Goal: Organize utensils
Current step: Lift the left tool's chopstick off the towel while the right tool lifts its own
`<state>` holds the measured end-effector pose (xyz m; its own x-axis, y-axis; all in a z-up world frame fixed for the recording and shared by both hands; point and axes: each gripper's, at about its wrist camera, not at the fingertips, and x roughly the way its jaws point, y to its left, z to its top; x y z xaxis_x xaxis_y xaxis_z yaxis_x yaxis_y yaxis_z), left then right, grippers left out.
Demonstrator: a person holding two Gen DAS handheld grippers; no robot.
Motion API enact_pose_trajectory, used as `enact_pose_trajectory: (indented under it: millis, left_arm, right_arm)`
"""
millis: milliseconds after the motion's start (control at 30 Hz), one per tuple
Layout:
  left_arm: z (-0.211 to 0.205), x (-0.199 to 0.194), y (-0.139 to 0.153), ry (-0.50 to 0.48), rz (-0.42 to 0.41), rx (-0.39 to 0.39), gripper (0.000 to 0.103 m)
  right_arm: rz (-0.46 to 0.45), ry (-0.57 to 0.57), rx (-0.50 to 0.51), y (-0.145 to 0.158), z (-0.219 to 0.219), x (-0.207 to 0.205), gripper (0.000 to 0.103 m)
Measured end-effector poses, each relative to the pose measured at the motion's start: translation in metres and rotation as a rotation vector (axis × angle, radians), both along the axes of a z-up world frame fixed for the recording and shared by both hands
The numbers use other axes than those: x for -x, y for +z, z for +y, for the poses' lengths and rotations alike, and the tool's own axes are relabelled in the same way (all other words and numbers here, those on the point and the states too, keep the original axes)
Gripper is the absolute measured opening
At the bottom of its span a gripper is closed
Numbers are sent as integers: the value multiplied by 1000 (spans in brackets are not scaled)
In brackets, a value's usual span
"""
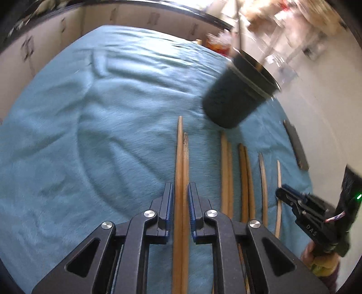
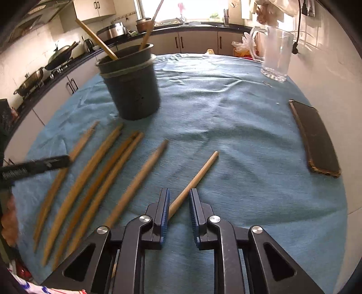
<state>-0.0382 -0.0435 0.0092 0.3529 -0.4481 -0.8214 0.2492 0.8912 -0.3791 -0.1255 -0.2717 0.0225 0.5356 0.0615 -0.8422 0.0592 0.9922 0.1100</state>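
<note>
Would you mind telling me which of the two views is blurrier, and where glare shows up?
Left wrist view: motion-smeared, worst on the black holder and background; both views bend the tablecloth edge. Right wrist view: sharper, though the chopsticks smear slightly; the window is blown out white.

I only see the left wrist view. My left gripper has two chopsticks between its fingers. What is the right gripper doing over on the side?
Observer: The right gripper straddles a single chopstick. The stick lies against one finger, with a gap at the other.
Operator: What's inside the dark holder? It's blurred for me.
Observer: Two wooden sticks lean in the holder, poking well above its rim.
Operator: And the pale smear behind it?
Observer: That is a clear glass pitcher, standing upright on the blue cloth. It looks empty.
</note>
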Motion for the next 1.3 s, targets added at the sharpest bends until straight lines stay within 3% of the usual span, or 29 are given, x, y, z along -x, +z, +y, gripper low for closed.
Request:
enact_pose_trajectory:
  millis: [233, 367, 500, 700, 767, 800, 967, 1133, 1300]
  left_arm:
    - [23, -5, 1, 40, 6, -9, 13]
    - [16, -7, 4, 34, 1, -57, 13]
    - [5, -10, 15, 9, -19, -49, 17]
    - [-26, -23, 8, -87, -45, -177, 21]
    - [-27, -25, 7, -86, -69, -192, 15]
    - [-28, -26, 5, -92, -63, -204, 6]
    - [-20, -22, 4, -65, -65, -190, 7]
    - [-5, -5, 5, 13, -18, -182, 6]
    - [-7, -10, 8, 1, 11, -220, 7]
  right_arm:
    - [5, -53, -21, 0, -32, 17, 20]
    - [3, -61, -18, 0, -34, 19, 20]
    - [5, -61, -11, 0, -33, 19, 20]
    - [-10, -71, -27, 0, -34, 22, 20]
    - [-12, -75, -30, 0, -35, 23, 21]
    - [-13, -75, -31, 0, -35, 23, 21]
    - [-4, -49, -25, 1, -34, 22, 20]
    - [27, 9, -70, 0, -46, 19, 19]
    - [80, 6, -1, 0, -47, 6, 19]
